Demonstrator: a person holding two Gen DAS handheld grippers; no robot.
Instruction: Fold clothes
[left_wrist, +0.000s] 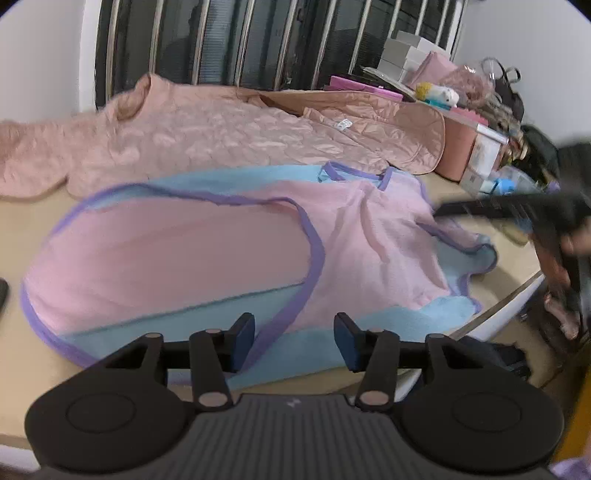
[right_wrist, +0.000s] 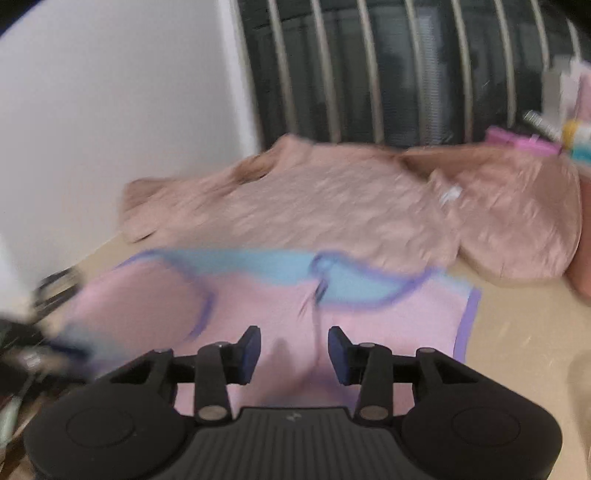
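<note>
With both the left tool (left_wrist: 294, 341) and right tool (right_wrist: 294, 352) spread and pinching nothing, the pink-and-blue garment (left_wrist: 207, 251) lies half-folded on the counter (left_wrist: 22, 229), and its loose flap could slip back open.

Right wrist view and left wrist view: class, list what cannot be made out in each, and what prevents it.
- Right wrist view: the pink and blue garment is smeared by motion blur; its trim and folds are unclear.
- Left wrist view: the right tongs are a dark blur at the right edge; their opening is unreadable there.
- Left wrist view: the garment's near edge is hidden behind the left tongs.
</note>
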